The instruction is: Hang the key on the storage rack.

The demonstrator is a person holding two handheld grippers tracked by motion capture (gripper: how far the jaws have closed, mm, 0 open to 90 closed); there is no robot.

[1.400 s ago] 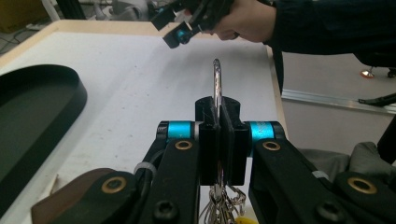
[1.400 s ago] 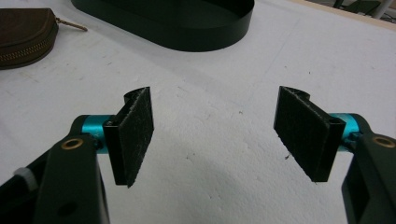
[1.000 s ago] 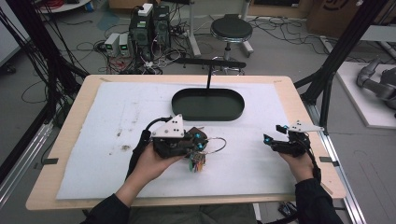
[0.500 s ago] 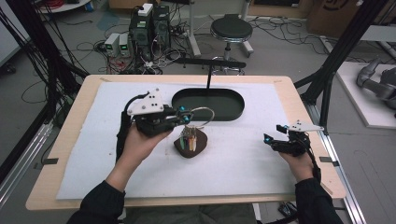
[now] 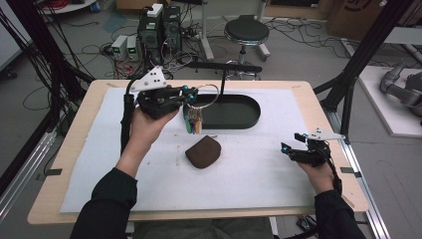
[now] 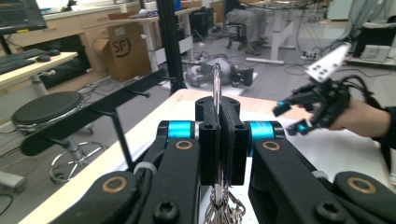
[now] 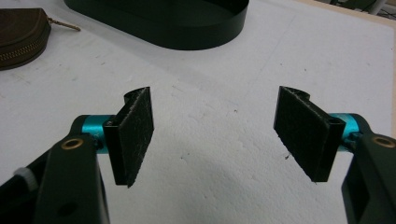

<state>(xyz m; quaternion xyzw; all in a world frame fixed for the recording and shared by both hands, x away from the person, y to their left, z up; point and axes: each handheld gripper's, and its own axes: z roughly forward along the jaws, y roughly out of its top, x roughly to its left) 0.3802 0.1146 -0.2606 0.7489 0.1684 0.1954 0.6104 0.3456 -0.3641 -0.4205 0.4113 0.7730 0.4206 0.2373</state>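
My left claw [image 5: 191,94] is clamped tight on the wire ring of the key bunch [image 5: 194,121], which hangs free just in front of the black oval tray [image 5: 249,117] and above the brown zip pouch [image 5: 203,152]. To do this well, I judge I should keep the squeeze firm and carry the bunch slowly so the keys don't swing against the tray's rim. My right claw [image 7: 219,130] stands wide and empty, low over the white mat, well to the right of the tray.
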